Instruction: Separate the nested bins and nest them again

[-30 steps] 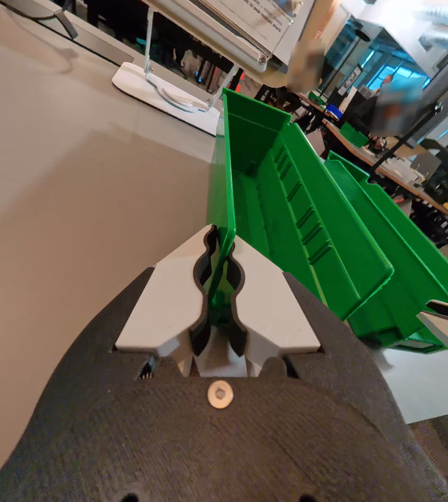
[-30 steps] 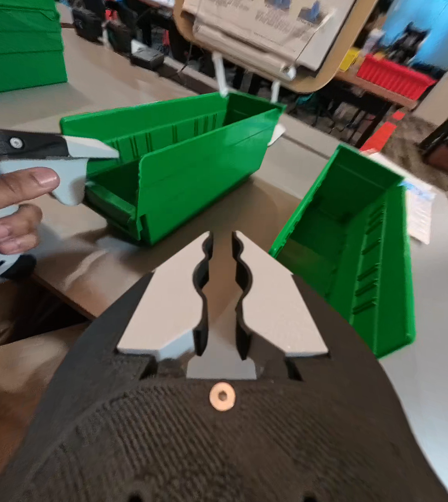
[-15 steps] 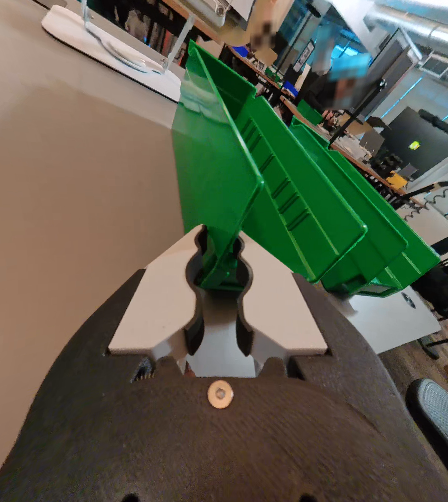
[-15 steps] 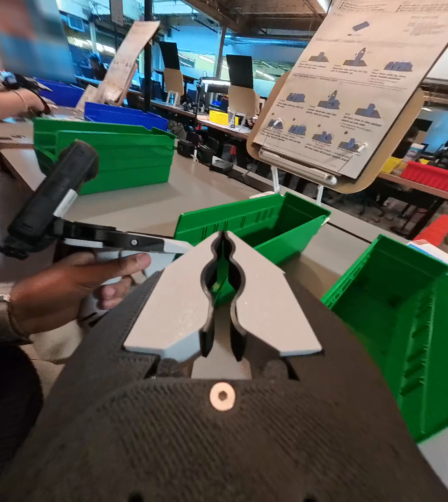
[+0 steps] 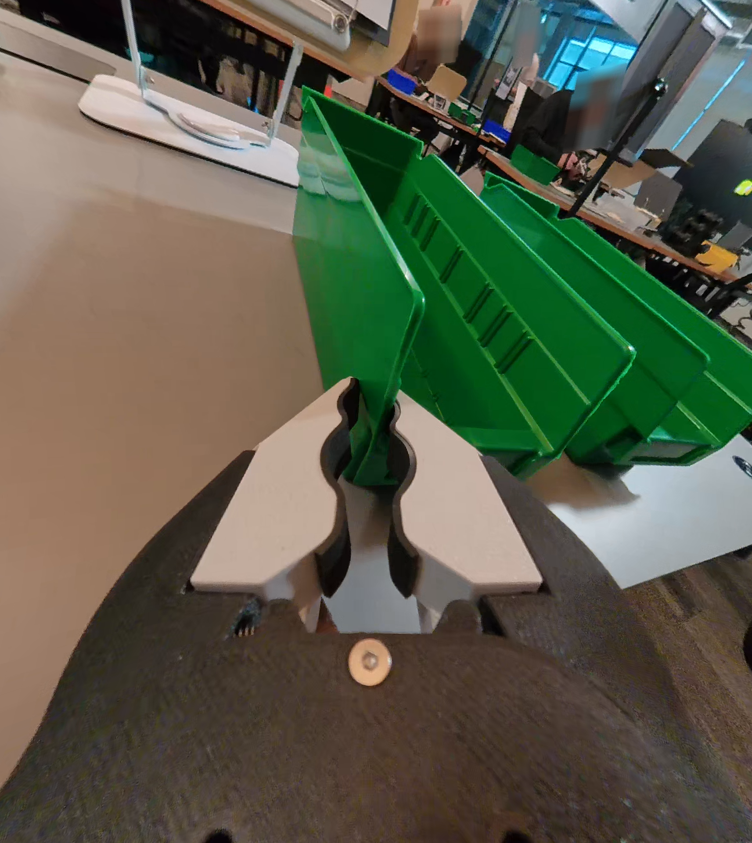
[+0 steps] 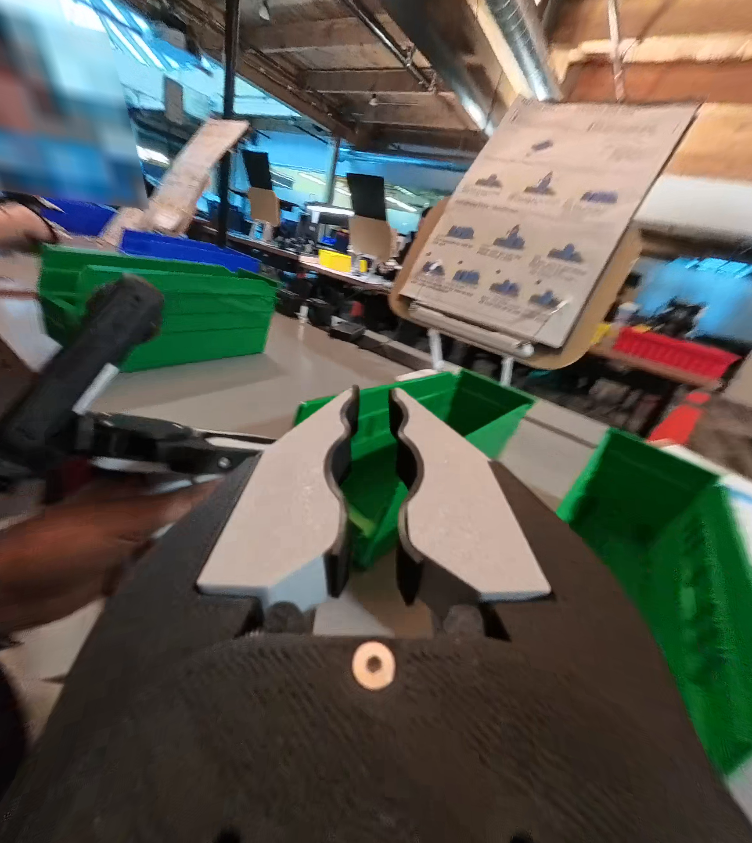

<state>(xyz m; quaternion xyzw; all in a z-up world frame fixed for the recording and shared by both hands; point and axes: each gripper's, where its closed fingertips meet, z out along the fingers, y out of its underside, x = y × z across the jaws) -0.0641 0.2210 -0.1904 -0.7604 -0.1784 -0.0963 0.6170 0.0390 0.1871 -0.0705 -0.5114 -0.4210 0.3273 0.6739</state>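
1. Left gripper (image 5: 373, 403): fingers are pinching the near corner of the left wall of a green bin (image 5: 355, 273), which is resting on the tan table (image 5: 114, 319).
2. Right gripper (image 6: 373, 401): fingers are standing slightly spread, with a narrow gap between them; the same bin (image 6: 479, 410) is showing through that gap. Whether they are touching it, I cannot tell; the picture is blurred.
3. To the left in the right wrist view, a hand (image 6: 68, 533) is holding the left gripper's black handle.
4. A second green bin (image 5: 638, 328) is lying just to the right of the held one, on the table.
5. Farther off, a white-footed stand (image 5: 191, 132) is carrying a picture board (image 6: 533, 228).
6. Far left, a stack of green bins (image 6: 191, 314) is sitting on the table.
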